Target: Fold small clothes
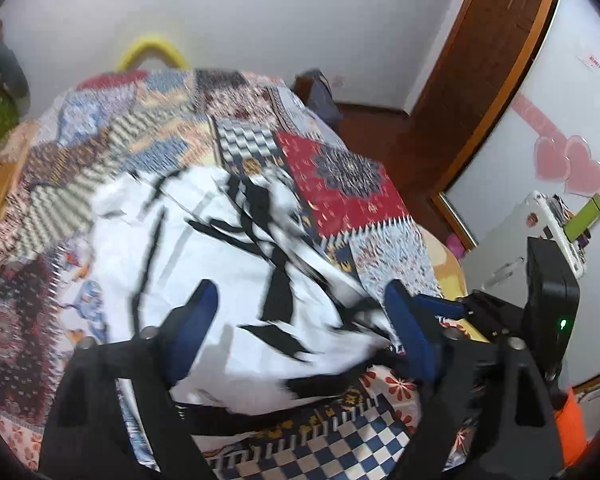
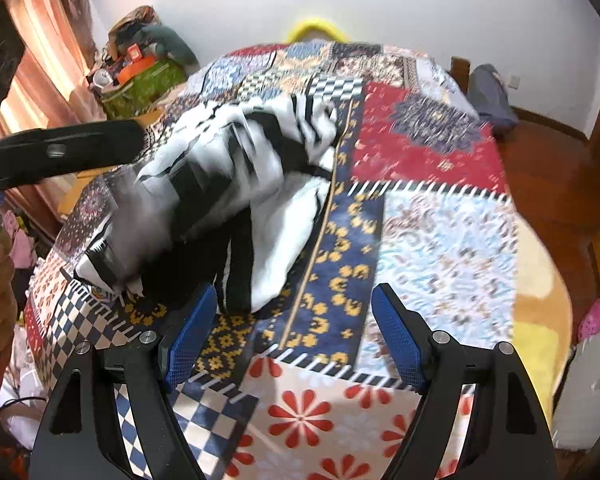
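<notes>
White garment (image 1: 204, 264) with black streaks, soft and rumpled, heaped on patchwork quilt (image 2: 440, 232) covering the bed. Print smeared by motion; its shape and edges hard to read. Left gripper (image 1: 300, 312): blue ribbed pads, jaws apart over the cloth. Right gripper (image 2: 292, 320): jaws apart, garment's dark fold just beyond its left pad.

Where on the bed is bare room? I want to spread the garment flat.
Free: the patchwork quilt right of the black-and-white garment, from the red patch to the pale blue one, and the flowered patch near the right tongs. Crowded: the left side, under the garment and the left tongs.
</notes>
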`<state>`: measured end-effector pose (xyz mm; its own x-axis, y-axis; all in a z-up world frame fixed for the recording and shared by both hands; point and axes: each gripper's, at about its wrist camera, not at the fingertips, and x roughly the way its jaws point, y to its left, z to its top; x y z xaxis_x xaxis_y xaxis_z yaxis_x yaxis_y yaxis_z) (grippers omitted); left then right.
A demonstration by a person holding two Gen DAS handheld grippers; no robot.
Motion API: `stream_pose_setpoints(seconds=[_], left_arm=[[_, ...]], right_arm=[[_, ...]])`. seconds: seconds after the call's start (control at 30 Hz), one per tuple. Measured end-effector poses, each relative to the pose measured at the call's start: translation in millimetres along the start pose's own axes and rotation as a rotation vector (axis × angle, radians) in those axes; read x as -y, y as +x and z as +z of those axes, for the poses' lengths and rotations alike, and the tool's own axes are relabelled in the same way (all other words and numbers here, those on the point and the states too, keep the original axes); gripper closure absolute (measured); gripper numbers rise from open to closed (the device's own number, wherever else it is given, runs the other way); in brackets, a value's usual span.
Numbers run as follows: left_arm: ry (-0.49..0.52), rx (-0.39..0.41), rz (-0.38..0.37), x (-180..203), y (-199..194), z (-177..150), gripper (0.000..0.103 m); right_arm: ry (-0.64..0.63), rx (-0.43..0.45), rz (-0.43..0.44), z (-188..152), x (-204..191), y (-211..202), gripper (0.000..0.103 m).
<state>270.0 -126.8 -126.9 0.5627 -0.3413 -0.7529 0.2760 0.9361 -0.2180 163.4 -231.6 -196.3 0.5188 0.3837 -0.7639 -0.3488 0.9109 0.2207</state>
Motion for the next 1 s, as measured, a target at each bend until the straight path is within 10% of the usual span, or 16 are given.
stream_pose_setpoints(seconds=[0.33, 0.57, 1.0], left_arm=[[-0.097, -0.074, 0.223, -79, 6, -30, 0.009], [-0.179, -0.23, 0.176, -120, 40, -77, 0.009], [-0.058, -0.208, 0.208, -144, 33, -95, 0.006]], right_arm=[[0.038, 0.086, -0.009, 18, 9, -18, 0.026], [-0.002, 0.008, 0.05, 21, -18, 22, 0.026], [0.004, -0.123, 0.062, 0, -29, 60, 0.026]])
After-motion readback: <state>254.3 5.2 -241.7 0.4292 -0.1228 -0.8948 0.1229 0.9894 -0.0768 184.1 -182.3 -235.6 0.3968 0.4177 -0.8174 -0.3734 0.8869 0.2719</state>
